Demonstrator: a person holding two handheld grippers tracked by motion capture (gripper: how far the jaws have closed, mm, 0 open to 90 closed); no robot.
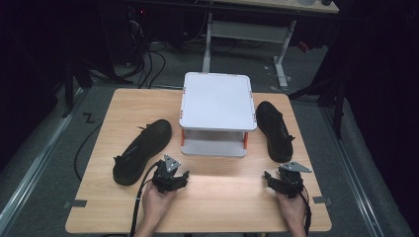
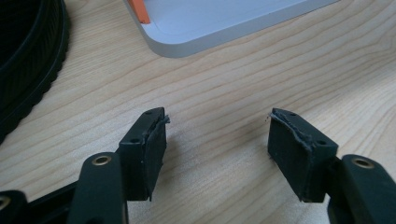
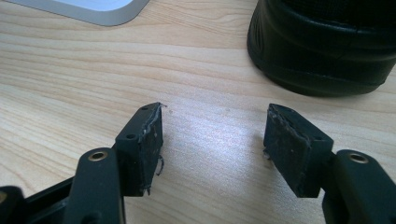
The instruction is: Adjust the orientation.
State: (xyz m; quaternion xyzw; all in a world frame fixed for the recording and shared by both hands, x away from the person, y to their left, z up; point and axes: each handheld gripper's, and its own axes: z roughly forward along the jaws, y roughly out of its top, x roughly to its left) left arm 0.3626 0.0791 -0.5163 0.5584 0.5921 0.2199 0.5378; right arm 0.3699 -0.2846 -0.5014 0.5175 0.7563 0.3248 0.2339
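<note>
Two black shoes lie on the wooden table. The left shoe lies on its side, sole toward me, left of a white two-tier rack. The right shoe stands upright to the rack's right. My left gripper is open near the left shoe's heel, with nothing between its jaws. In the left gripper view the shoe's sole is at far left and the rack's base ahead. My right gripper is open just short of the right shoe's rounded end.
The rack has orange posts between its tiers. Tape marks sit at the table's front corners. Cables run over the grey floor beyond the table, and a second table's legs stand behind.
</note>
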